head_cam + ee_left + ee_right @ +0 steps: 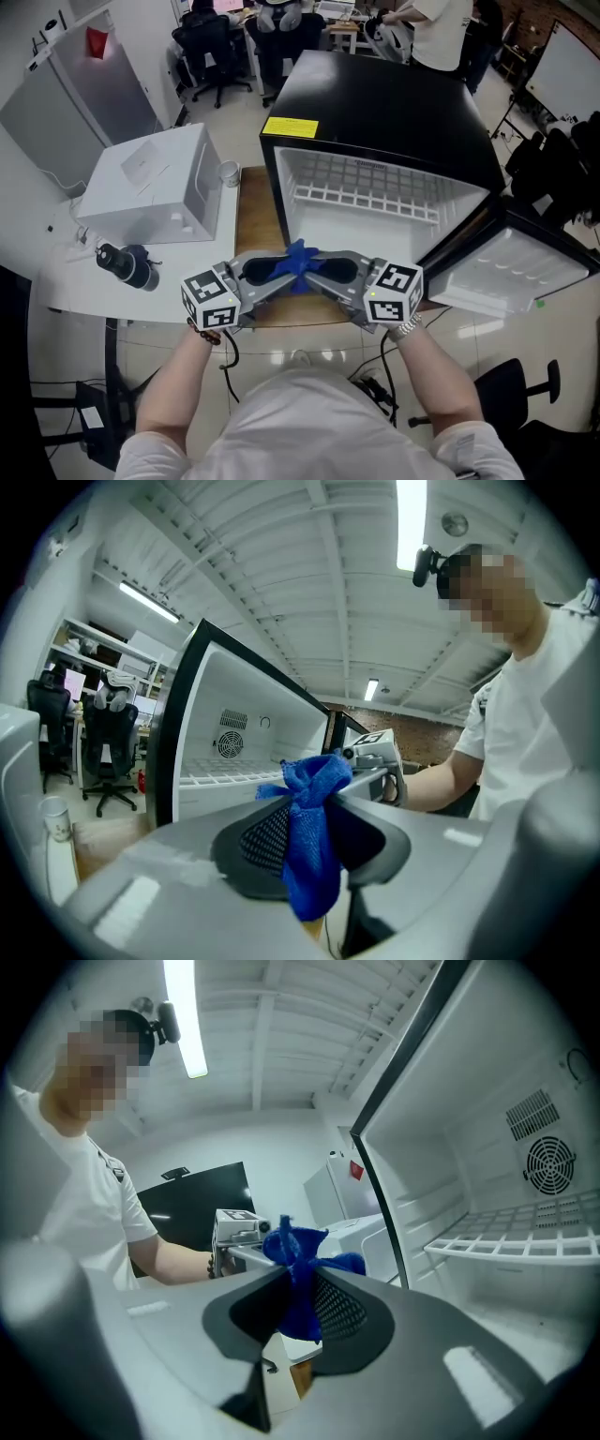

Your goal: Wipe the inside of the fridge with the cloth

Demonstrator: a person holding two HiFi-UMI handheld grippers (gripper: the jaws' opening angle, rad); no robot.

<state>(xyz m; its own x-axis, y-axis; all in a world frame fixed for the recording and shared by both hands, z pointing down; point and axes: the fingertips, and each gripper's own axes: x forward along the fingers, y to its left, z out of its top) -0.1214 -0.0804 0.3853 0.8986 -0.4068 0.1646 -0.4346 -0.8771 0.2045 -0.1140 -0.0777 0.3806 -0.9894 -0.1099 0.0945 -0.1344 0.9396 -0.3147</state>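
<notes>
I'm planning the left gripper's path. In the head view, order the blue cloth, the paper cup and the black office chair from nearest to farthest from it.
1. blue cloth: pinched in the left gripper, just in front of the open fridge.
2. paper cup: beyond the gripper, by the fridge's left side.
3. black office chair: far back on the floor, upper left.

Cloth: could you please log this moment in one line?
left gripper: shut on cloth; right gripper: shut on cloth; fridge: open
</notes>
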